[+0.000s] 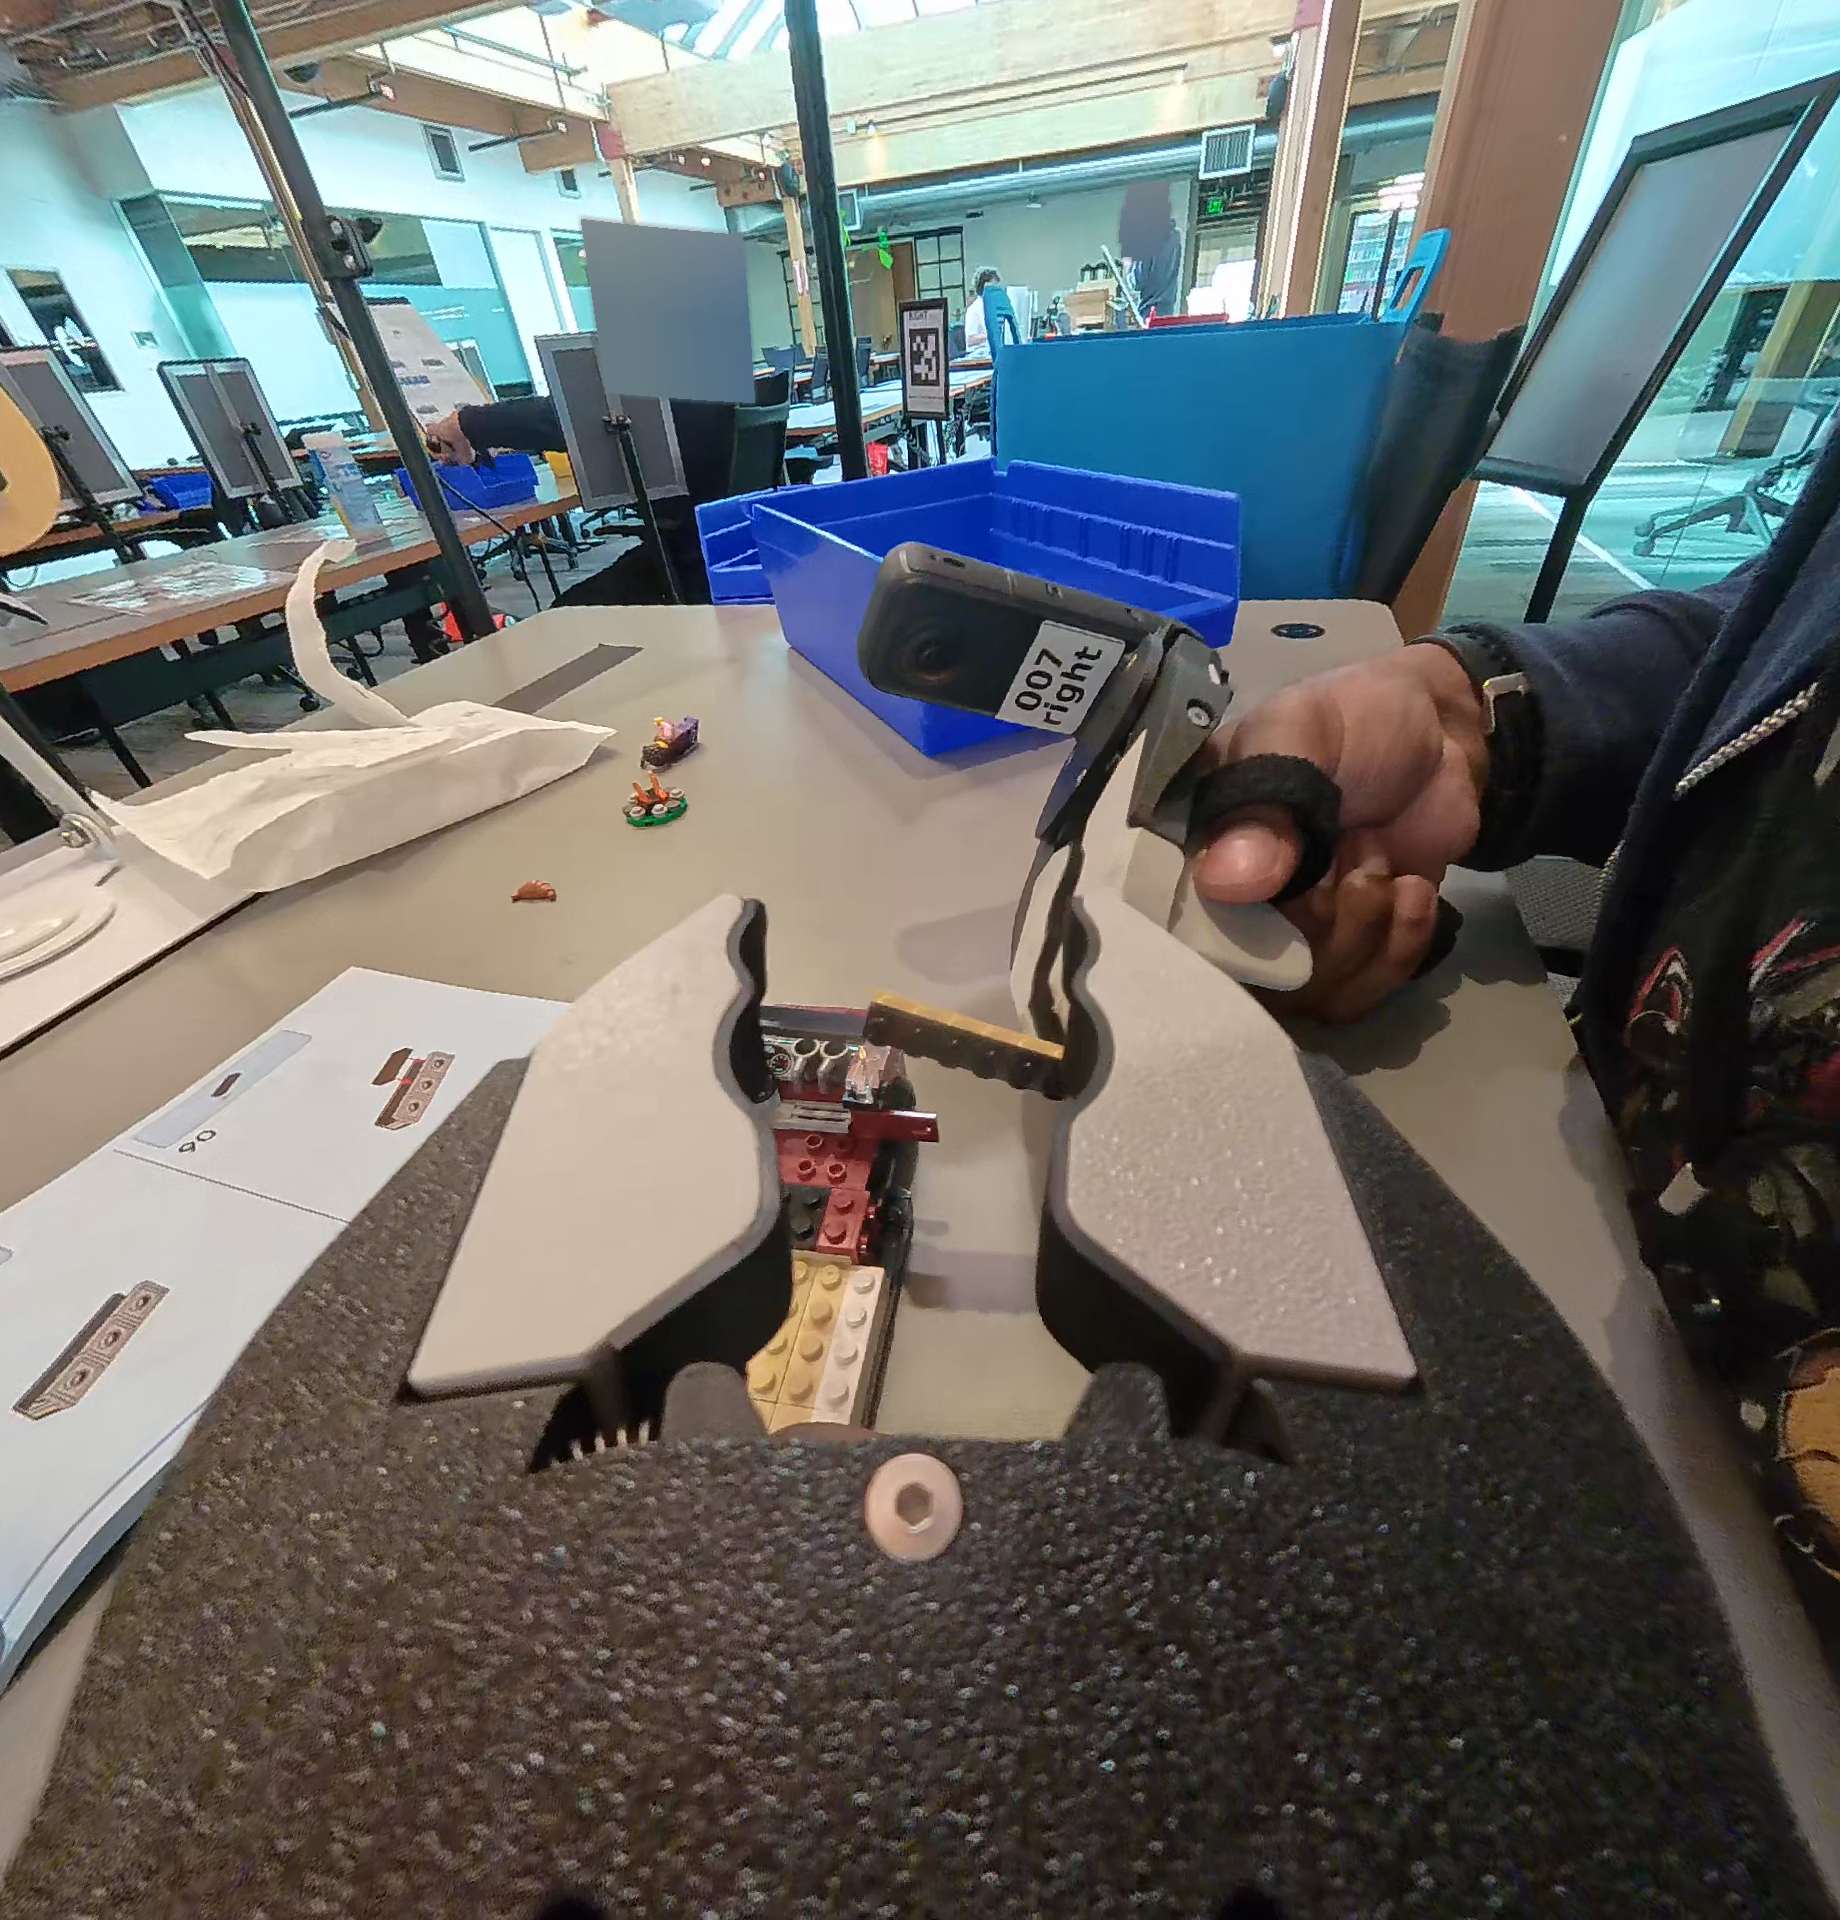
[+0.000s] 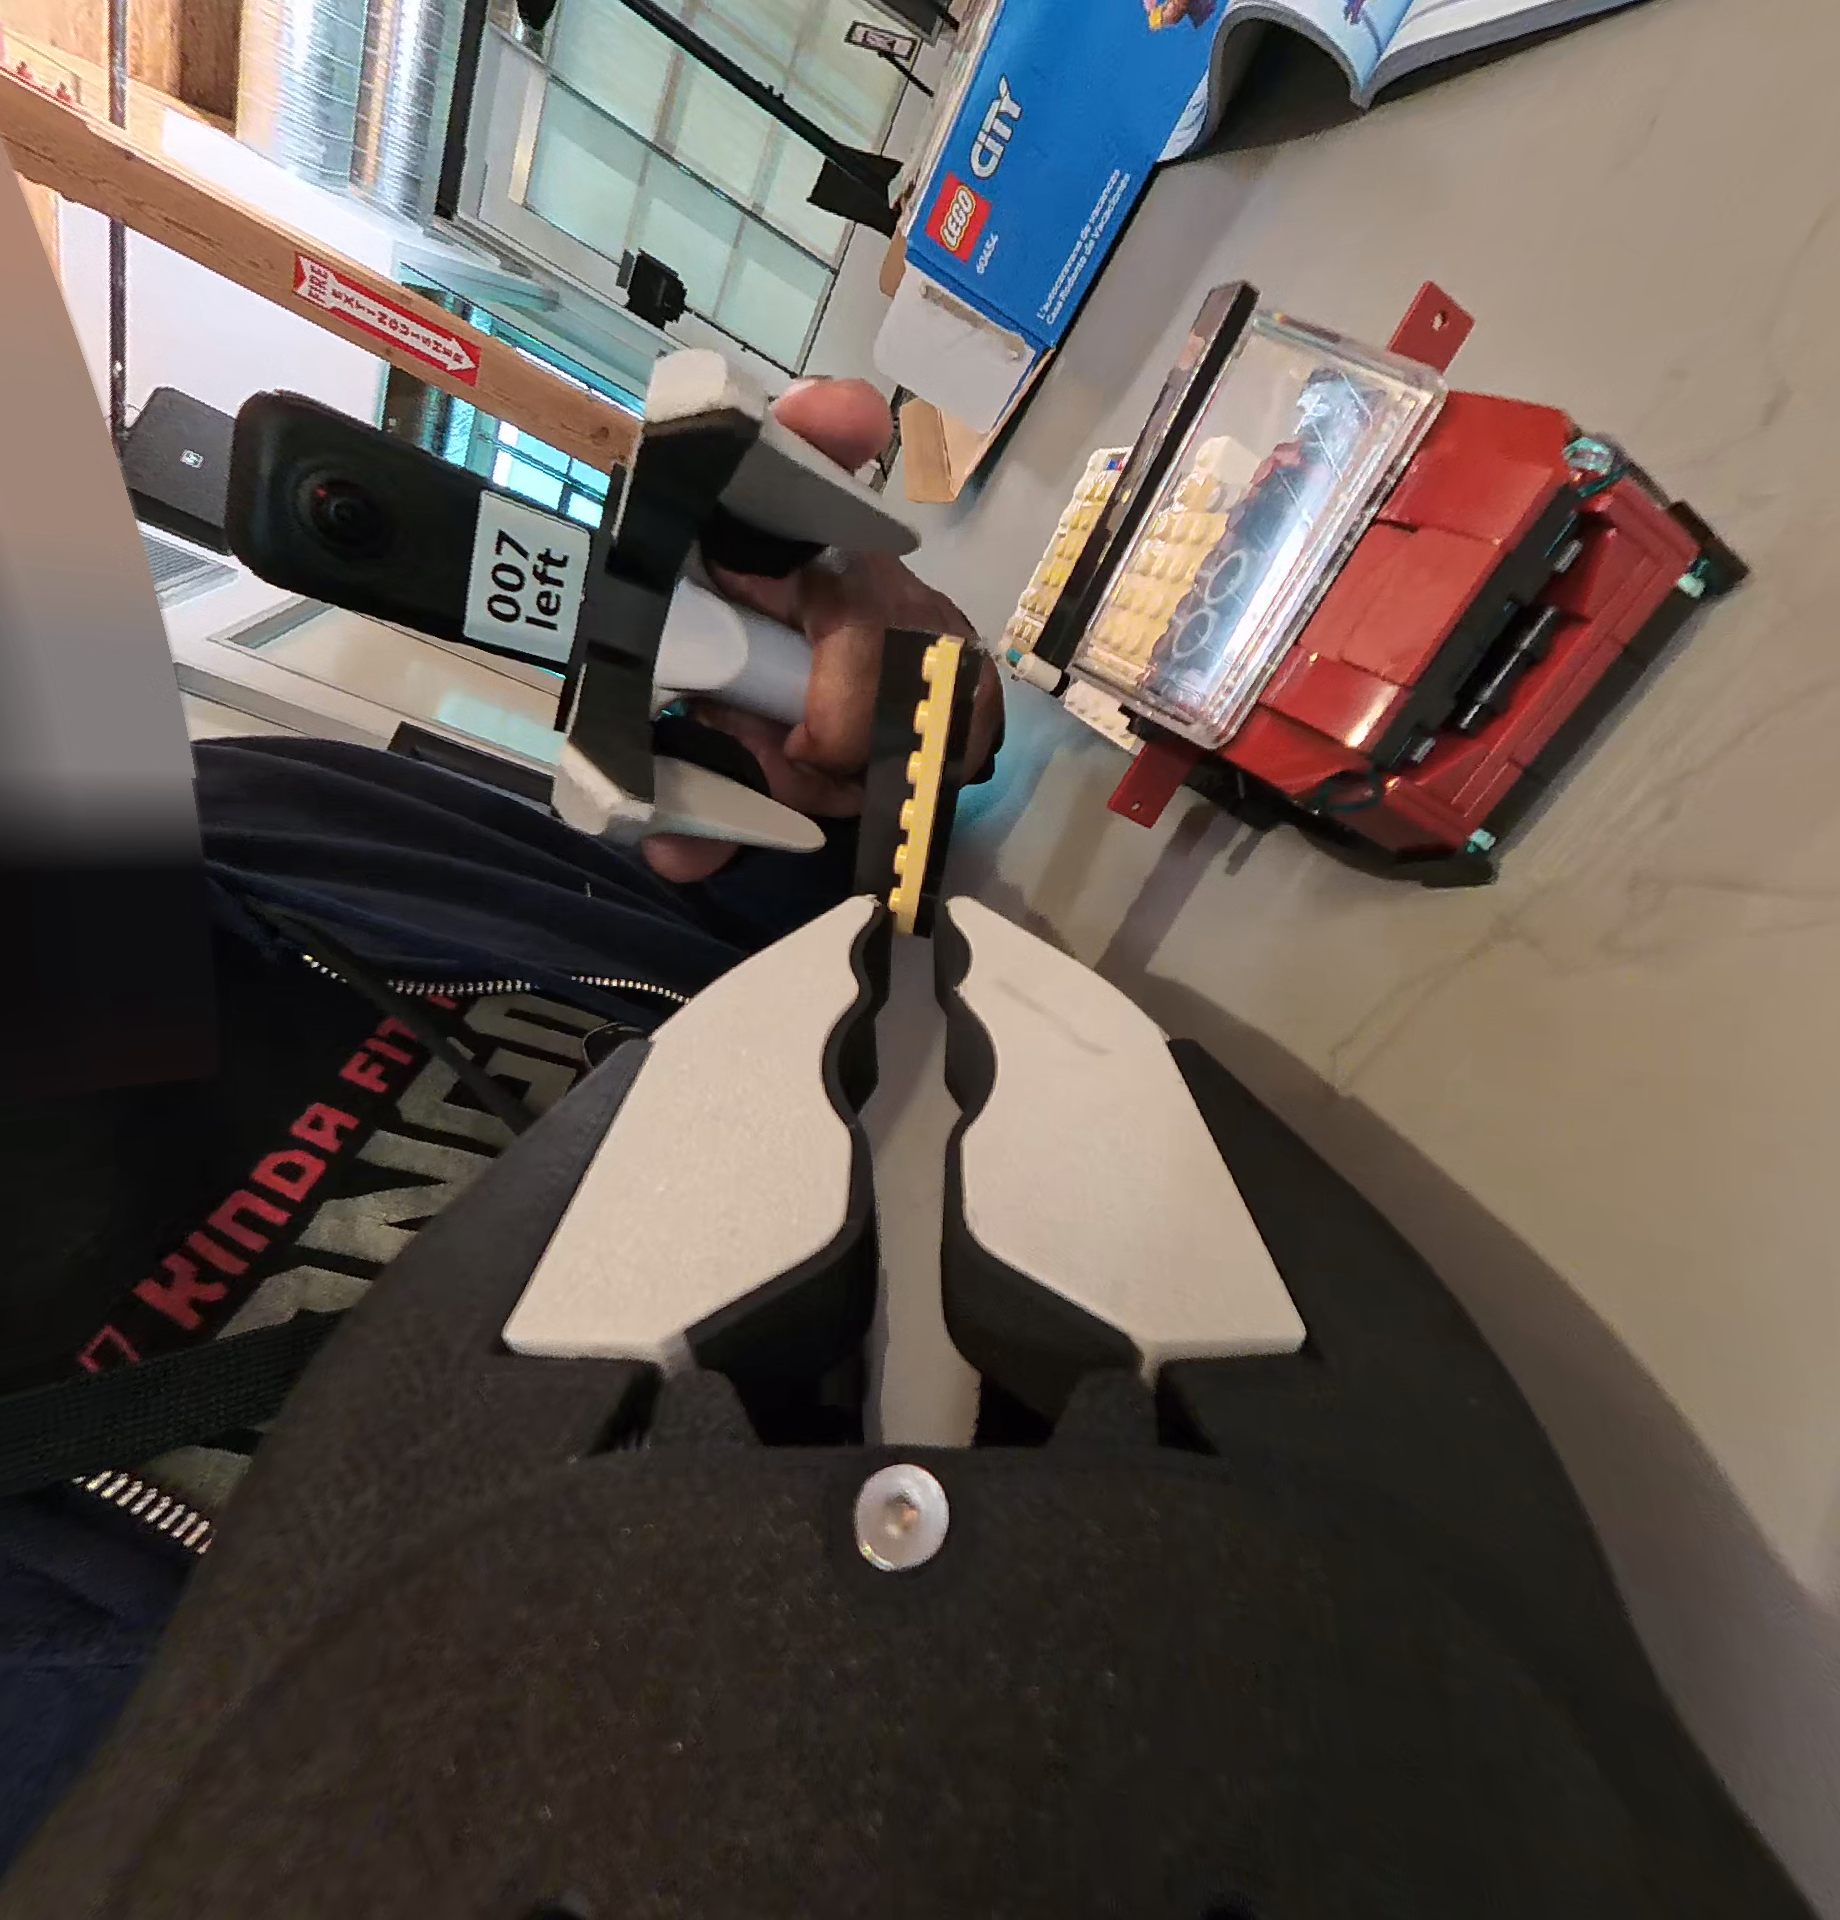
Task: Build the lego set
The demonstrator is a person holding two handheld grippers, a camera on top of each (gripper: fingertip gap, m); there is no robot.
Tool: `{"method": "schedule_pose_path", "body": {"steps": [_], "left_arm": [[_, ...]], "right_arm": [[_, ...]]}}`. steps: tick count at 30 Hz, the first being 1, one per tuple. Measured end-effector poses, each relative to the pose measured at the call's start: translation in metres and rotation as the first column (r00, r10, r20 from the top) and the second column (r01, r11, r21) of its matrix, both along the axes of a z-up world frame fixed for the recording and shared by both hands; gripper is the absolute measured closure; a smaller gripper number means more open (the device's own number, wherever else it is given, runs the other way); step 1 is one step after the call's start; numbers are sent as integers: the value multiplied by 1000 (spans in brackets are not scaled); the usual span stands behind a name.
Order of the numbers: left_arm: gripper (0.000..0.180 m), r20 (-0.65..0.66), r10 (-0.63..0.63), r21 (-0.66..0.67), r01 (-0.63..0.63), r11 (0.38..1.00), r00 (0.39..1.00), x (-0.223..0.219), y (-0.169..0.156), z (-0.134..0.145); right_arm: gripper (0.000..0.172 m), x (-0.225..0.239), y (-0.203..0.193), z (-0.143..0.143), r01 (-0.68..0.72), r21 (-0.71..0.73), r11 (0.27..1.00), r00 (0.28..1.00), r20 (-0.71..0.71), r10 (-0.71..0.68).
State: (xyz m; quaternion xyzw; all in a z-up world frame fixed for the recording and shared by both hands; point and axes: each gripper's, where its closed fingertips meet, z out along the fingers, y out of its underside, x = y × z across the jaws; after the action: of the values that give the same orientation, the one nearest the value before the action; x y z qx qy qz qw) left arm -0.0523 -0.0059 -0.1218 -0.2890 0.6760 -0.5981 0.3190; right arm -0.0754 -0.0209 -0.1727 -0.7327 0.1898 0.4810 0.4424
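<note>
The right tool (image 2: pixel 911 914) pinches one end of a long thin brick piece (image 2: pixel 921 769), black with a yellow plate on one side, and both pads press on it at the very tips. The piece sticks out forward from the fingers. In the left wrist view the same piece (image 1: pixel 963 1039) hangs above the front of a dark red brick vehicle (image 1: pixel 843 1153), and the right tool reaches down to it from above, held by the person's right hand (image 1: pixel 1342 821).

The left tool (image 1: pixel 916 997) is spread wide, and its pads do not press on anything. The vehicle stands on the grey counter (image 1: pixel 895 852) between its fingers. I cannot tell if the left finger touches the side of the vehicle. The vehicle has a clear windscreen (image 2: pixel 1300 520), a tan and white studded floor (image 1: pixel 822 1340) at the back and a dark red bonnet (image 2: pixel 1467 582).

An open instruction booklet (image 1: pixel 168 1247) lies on the counter left of the left tool. Farther off lie a white paper bag (image 1: pixel 355 769), a small brown piece (image 1: pixel 534 890), a small green round build (image 1: pixel 654 805) and a small purple build (image 1: pixel 672 738). A blue plastic bin (image 1: pixel 999 582) stands behind, and a blue cardboard box (image 2: pixel 1030 177) lies near the vehicle.
</note>
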Motion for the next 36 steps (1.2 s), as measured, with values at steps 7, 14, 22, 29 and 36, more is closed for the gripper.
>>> {"method": "schedule_pose_path", "body": {"steps": [7, 14, 22, 29, 36], "left_arm": [[126, -11, -3, 1, 3, 1000, 1000, 1, -1, -3], [126, -14, -3, 8, 3, 1000, 1000, 1, -1, -5], [126, -15, -2, -6, 2, 1000, 1000, 1, 0, -3], [126, -16, -3, -7, 3, 1000, 1000, 1, 0, -3], [126, -17, -3, -2, 3, 1000, 1000, 2, 0, -4]], "right_arm": [[164, 2, 0, 2, 7, 11, 1000, 1000, -15, -7], [164, 2, 0, 1, 5, 9, 1000, 1000, -16, -5], [164, 2, 0, 1, 5, 7, 1000, 1000, -19, -5], [164, 2, 1, 1, 4, 5, 1000, 1000, -21, -4], [164, 2, 1, 1, 2, 6, 1000, 1000, -19, -2]]}}
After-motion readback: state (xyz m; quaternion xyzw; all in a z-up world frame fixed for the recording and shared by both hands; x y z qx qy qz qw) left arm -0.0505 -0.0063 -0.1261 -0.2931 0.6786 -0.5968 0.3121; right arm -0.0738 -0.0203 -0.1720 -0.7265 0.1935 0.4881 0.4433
